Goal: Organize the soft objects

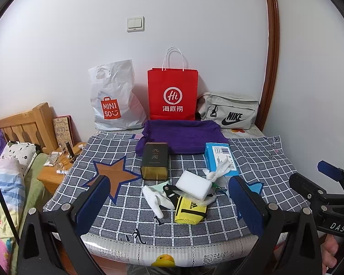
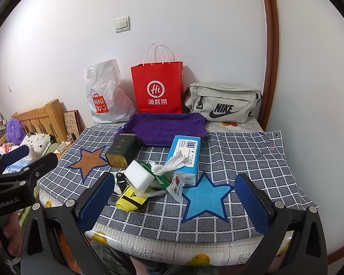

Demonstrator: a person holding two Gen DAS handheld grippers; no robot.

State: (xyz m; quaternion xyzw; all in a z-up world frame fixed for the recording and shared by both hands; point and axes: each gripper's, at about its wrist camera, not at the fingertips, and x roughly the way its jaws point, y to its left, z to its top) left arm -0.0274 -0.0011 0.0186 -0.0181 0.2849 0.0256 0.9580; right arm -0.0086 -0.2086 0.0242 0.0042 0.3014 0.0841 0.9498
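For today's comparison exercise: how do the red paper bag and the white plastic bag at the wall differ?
The red paper bag stands upright and crisp, with twisted cord handles; the white plastic bag is crumpled and slumped, with a punched-out hand hole. The red one bears a round "Hi" logo, the white one an orange MINISO mark. Both lean against the wall.

Left black gripper with blue padded fingers [image 1: 169, 202], jaws wide apart, nothing between the pads, right black gripper with blue padded fingers [image 2: 175, 202], jaws wide apart too, nothing held, both level and side by side, each seen beside the other's fingers
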